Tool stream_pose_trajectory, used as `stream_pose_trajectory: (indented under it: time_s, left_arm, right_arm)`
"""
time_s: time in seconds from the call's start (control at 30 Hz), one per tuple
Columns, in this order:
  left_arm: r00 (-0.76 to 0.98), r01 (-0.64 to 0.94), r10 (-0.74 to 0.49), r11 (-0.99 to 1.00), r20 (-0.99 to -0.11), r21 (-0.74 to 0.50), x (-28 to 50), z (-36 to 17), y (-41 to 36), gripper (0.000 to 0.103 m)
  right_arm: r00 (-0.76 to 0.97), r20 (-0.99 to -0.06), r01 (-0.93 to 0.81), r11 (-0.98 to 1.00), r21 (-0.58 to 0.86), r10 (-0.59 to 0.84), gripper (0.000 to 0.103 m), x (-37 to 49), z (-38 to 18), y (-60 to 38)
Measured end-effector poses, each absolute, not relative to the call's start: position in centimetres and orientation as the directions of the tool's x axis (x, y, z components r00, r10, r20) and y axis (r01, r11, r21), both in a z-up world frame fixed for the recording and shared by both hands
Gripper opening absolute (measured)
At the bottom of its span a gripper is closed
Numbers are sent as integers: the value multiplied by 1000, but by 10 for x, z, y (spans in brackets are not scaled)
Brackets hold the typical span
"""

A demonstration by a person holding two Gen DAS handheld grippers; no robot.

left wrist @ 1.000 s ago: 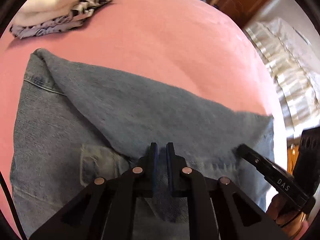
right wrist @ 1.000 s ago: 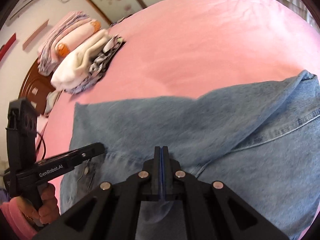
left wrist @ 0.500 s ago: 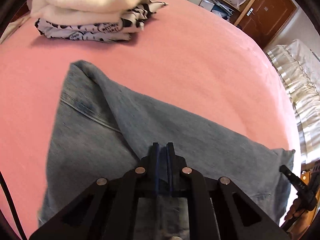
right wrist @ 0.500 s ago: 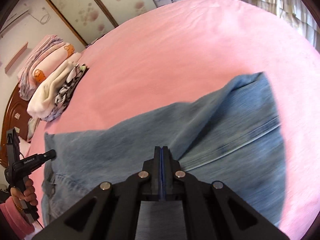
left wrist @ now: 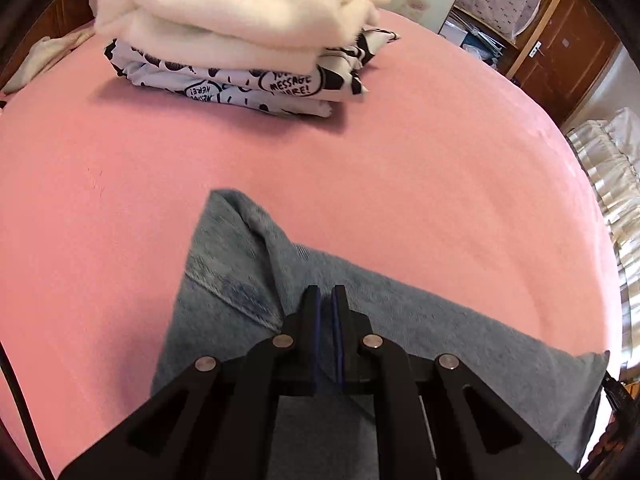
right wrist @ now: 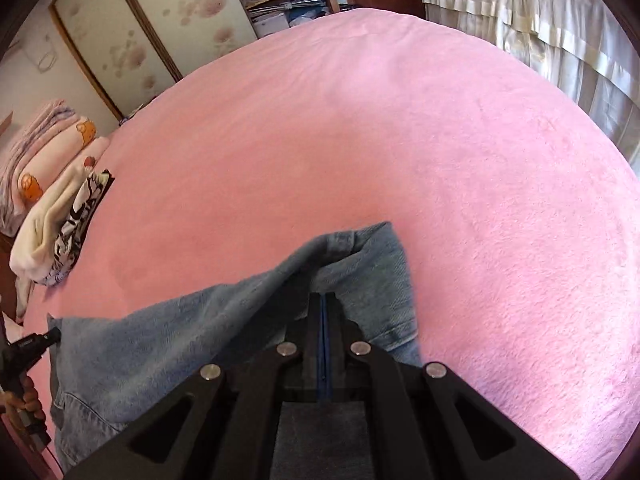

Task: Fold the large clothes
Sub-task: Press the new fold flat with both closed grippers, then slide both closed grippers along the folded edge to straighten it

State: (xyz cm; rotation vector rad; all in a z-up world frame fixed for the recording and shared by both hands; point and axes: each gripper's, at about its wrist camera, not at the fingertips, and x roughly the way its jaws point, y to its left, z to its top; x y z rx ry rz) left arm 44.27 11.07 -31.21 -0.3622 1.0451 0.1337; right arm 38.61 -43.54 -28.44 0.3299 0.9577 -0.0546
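Your left gripper point(left wrist: 326, 300) and right gripper point(right wrist: 323, 304) each have jaws pinching a fold of the denim garment point(left wrist: 420, 312), which lies spread on the pink bed point(left wrist: 360, 160), well apart from the folded stack point(left wrist: 240, 40)

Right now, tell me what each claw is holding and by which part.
Both claws are shut on the jeans: the left claw and the right claw each pinch its near edge, one toward each end.

the pink bedspread point(right wrist: 460, 168) lies bare and wide beyond the jeans point(left wrist: 400, 320), open for passing. the only obstacle is a stack of folded clothes point(left wrist: 240, 40) at the far left, well apart from the denim.
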Motion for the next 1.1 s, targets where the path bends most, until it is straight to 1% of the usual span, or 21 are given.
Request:
stream_pose_trajectory:
  time_s: [0.13, 0.33, 0.47, 0.6, 0.7, 0.83, 0.9, 0.93, 1.03, 1.1]
  left_arm:
    - [494, -254, -40, 949, -869, -188, 452, -313, 115, 4]
    - [491, -267, -65, 938, -869, -221, 463, -312, 130, 1]
    - [505, -267, -19, 947, -863, -177, 462, -300, 126, 1]
    - [478, -265, 3, 954, -878, -141, 461, -300, 131, 1]
    - [480, -276, -4, 948, -877, -155, 462, -302, 142, 1]
    - [475, -311, 4, 936, -880, -164, 463, -307, 154, 1]
    - [448, -378, 126, 924, -885, -60, 465, -309, 161, 3]
    - [426, -410, 158, 911, -891, -34, 466, -312, 168, 3]
    - [399, -466, 110, 879, -910, -98, 464, -315, 189, 3]
    - [415, -459, 117, 883, -902, -96, 460, -307, 190, 3]
  right_arm:
    - [567, -820, 170, 963, 211, 79, 0, 390, -283, -433]
    - [564, -823, 187, 958, 217, 76, 0, 389, -286, -438]
    - [566, -821, 194, 956, 221, 75, 0, 387, -280, -436]
    - [577, -812, 183, 955, 234, 89, 0, 386, -268, -433]
    - [585, -806, 173, 958, 230, 88, 0, 387, -259, -429]
    - [595, -799, 163, 960, 228, 89, 0, 389, -253, -427]
    - [589, -804, 163, 963, 216, 81, 0, 391, -253, -428]
    - [588, -805, 163, 964, 211, 77, 0, 392, -252, -428]
    - [588, -806, 159, 967, 201, 71, 0, 395, -249, -429]
    - [593, -802, 150, 968, 198, 72, 0, 397, -244, -427]
